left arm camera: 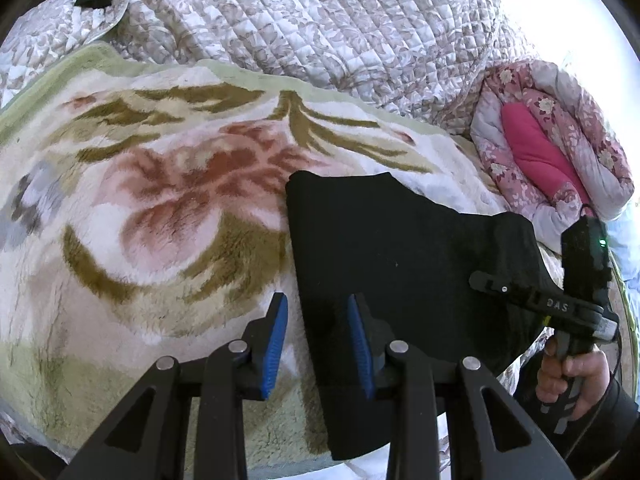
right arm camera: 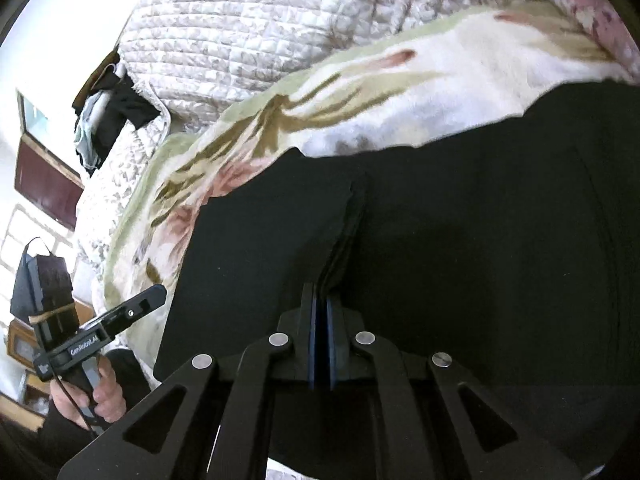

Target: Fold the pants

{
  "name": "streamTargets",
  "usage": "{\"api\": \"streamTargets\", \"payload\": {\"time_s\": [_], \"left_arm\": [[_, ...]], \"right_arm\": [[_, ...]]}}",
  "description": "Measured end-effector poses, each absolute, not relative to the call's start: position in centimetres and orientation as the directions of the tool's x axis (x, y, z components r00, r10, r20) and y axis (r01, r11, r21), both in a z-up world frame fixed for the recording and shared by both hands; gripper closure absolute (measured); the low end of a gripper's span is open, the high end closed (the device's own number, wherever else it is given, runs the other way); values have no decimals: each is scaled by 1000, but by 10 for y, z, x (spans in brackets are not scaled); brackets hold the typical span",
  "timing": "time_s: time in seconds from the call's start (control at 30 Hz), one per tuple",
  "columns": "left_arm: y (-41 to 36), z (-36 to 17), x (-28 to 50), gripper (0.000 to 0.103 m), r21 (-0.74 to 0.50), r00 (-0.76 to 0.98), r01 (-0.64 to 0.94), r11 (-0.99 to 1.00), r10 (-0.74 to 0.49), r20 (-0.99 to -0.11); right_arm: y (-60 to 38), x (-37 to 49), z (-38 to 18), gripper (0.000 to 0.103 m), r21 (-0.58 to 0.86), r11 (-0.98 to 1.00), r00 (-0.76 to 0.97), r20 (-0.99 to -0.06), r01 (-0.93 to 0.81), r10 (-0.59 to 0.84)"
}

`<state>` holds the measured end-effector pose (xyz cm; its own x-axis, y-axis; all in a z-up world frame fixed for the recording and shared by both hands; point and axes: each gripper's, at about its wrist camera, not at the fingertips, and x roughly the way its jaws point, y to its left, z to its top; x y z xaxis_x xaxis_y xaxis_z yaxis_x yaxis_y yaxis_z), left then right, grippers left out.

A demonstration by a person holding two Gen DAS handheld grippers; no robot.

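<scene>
Two grippers are set at the near edge of the black pants (left arm camera: 400,248), spread on a floral blanket (left arm camera: 160,184) over the bed: the right gripper (right arm camera: 320,344) is clamped on a fabric fold running toward twelve o'clock, while the left gripper (left arm camera: 318,344) is parted, astride the pants' left edge.

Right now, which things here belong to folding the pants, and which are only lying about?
Job:
black pants
left gripper, open
right gripper, shut on the pants

Lying about:
floral blanket
quilted cover
pink bundle
dark clothes
</scene>
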<state>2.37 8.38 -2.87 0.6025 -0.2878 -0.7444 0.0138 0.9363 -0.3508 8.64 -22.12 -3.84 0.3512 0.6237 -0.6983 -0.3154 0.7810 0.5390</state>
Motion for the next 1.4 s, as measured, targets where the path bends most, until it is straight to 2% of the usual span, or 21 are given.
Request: {"api": "streamTargets", "payload": {"time_s": [0.1,0.3,0.47,0.57,0.67,0.77,0.93,1.1,1.17,1.3,1.4], "left_arm": [[81,-26,27,69,-346,607,26,938,-289,-740],[73,-21,49,69,-315,615,53,948,-279,-738],[62,-21,85,69,-281,615,83,956,-271,-740],[54,-33,107,69,-267,580,89,960,-268,-769],[47,-40,115,68,-242,577,106,965,-258,-775],[44,-34,107,67,-222,579,111,969,-244,-778],[38,-24,67,67,-204,597,141,969,-247,-763],[30,-20,20,67,-180,615,158,971,-240,-751],[29,-20,5,67,-170,620,155,973,-230,-750],[23,-35,-8,67,-170,585,146,975,-224,-780],[20,-40,-14,67,-155,601,148,977,-213,-770]], "right_arm": [[-223,88,-42,99,534,783,336,-709,-320,621],[-233,92,-11,96,443,836,453,-703,-325,548],[-203,112,-14,96,412,819,413,-717,-398,562],[-189,135,-39,96,367,845,357,-786,-389,505],[-194,136,-37,96,385,839,373,-766,-385,523],[-200,117,-27,94,343,848,401,-767,-404,501],[-204,54,-15,79,305,829,413,-754,-468,510],[-196,9,-15,79,249,813,422,-753,-526,504],[-192,6,-26,79,203,823,412,-787,-531,460],[-190,2,-30,79,155,823,436,-786,-547,438],[-189,1,-29,79,140,826,440,-791,-546,425]]}}
